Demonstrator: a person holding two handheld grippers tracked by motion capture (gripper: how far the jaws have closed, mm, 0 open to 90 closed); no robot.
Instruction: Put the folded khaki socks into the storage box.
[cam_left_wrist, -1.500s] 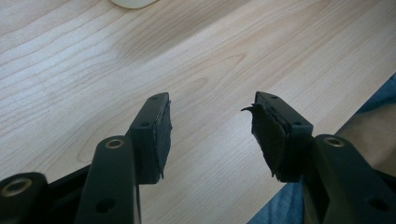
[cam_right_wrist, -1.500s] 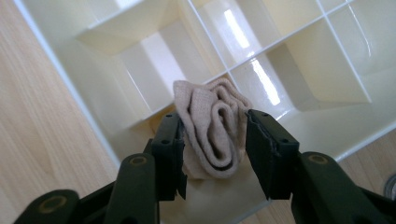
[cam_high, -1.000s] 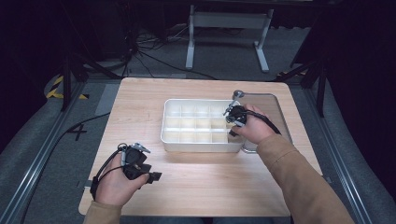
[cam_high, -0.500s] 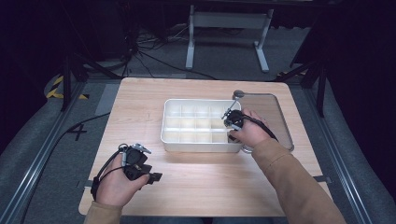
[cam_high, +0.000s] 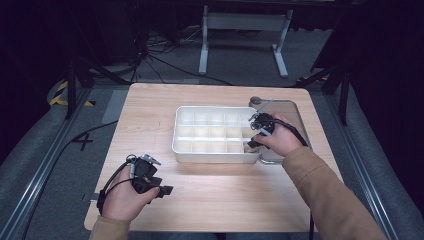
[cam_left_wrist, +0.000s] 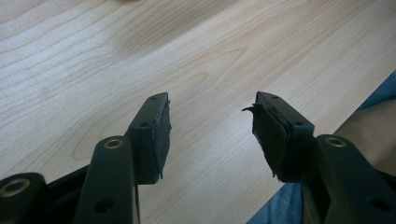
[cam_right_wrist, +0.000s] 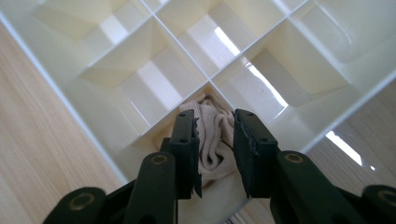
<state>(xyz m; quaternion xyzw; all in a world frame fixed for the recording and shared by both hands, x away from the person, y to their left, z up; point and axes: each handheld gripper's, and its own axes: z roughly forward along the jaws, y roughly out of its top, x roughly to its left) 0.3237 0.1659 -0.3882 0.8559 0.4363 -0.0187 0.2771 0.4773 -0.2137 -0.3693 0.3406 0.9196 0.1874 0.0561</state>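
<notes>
A white compartment tray (cam_high: 215, 111) stands in the middle of the wooden table. My right gripper (cam_high: 249, 144) reaches into the tray's near right corner. In the right gripper view its jaws (cam_right_wrist: 215, 123) are close together with a crumpled beige cloth (cam_right_wrist: 215, 137) pinched between the pads, down in one compartment of the tray (cam_right_wrist: 116, 74). My left gripper (cam_high: 165, 190) rests low over the table near its front left. In the left gripper view it is open (cam_left_wrist: 210, 109), with nothing but bare wood between its fingers.
A clear flat lid (cam_high: 290, 115) lies right of the tray, under the right hand. The tray's other compartments look empty. The table's front edge (cam_high: 200, 227) is just behind the left hand. Cables and a metal stand are on the floor beyond the table.
The right hand has shifted slightly nearer, over the tray's near right corner. The left hand has not moved.
</notes>
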